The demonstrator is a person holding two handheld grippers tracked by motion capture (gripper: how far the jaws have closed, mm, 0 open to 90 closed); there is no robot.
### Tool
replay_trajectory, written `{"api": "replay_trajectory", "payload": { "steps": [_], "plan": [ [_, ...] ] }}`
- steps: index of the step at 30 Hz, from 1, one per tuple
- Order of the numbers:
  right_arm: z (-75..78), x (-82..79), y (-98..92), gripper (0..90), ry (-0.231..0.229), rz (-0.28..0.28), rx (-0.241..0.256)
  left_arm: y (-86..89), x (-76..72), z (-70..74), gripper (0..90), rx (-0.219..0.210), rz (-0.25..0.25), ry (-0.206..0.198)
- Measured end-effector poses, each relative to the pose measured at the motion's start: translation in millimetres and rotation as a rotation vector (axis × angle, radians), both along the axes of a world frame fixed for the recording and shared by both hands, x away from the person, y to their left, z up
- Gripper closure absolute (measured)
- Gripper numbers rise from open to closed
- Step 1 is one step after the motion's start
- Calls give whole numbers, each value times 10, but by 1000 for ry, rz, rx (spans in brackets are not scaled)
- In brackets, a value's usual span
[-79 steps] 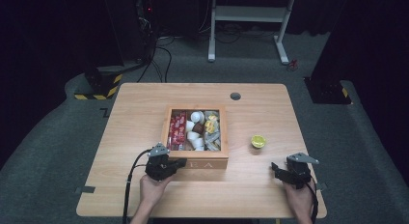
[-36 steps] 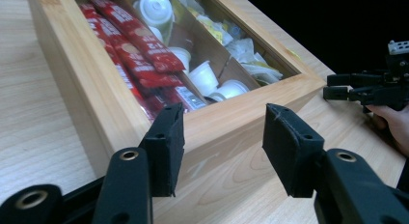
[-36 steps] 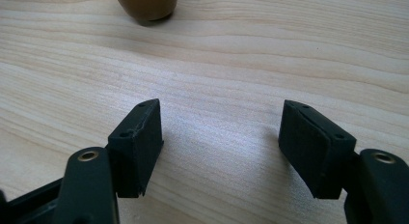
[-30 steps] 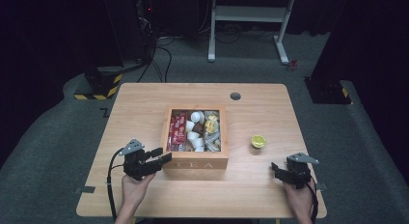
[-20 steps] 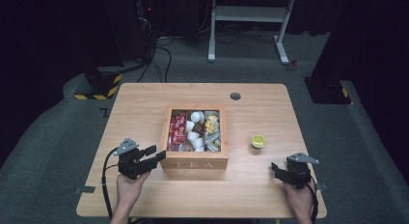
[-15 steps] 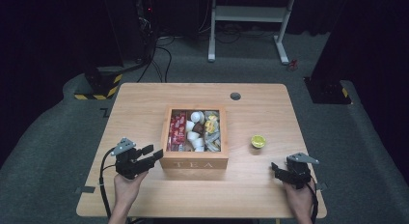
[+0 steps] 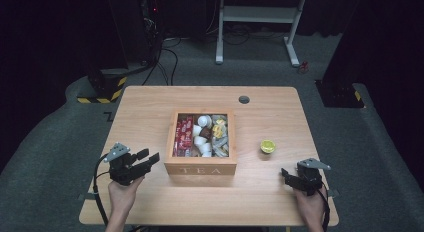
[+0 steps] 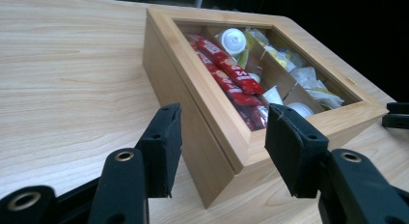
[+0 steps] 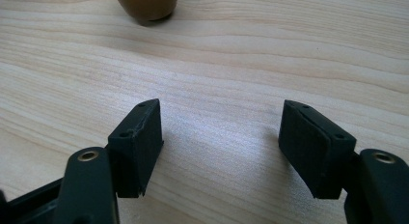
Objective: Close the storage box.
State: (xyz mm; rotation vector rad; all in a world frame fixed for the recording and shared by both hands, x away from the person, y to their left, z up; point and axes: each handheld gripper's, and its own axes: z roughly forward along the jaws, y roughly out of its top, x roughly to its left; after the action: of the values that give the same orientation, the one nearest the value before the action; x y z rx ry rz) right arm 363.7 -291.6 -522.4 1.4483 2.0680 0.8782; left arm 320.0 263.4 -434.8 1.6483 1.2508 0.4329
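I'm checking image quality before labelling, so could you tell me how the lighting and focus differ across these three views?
High view: the table is evenly lit, the room behind is nearly black, and the picture is soft. Left gripper view: the wooden box is sharp, with a faint sheen on its clear lid, and the left tool is slightly soft. Right gripper view: the wood grain is crisp, and the right tool casts only faint shadows.

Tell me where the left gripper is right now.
In the high view the left gripper is at the table's near left, jaws open, pointing at the tea box's front-left corner; the left gripper view shows that corner between the jaws, not touching.
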Motion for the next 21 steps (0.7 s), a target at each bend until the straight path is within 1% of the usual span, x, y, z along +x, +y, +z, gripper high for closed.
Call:
{"api": "replay_trajectory", "payload": {
  "steps": [2, 6, 8, 13, 14, 17, 21],
  "plan": [
    [0, 0, 0, 320, 0, 0, 0, 36, -10, 10, 475, 4, 16, 0],
    [0, 0, 0, 320, 0, 0, 0, 68, -12, 16, 473, 11, 27, -1],
    [0, 0, 0, 320, -1, 1, 0, 74, -15, 25, 472, 39, 41, 0],
    [0, 0, 0, 320, -1, 0, 0, 105, -26, 46, 446, 71, 68, -7],
    [0, 0, 0, 319, 0, 0, 0, 130, -21, 41, 441, 72, 78, -4],
    [0, 0, 0, 319, 0, 0, 0, 157, -18, 33, 436, 74, 87, -3],
    [0, 0, 0, 319, 0, 0, 0, 202, -43, 24, 435, 81, 109, -2]
  ]
}}
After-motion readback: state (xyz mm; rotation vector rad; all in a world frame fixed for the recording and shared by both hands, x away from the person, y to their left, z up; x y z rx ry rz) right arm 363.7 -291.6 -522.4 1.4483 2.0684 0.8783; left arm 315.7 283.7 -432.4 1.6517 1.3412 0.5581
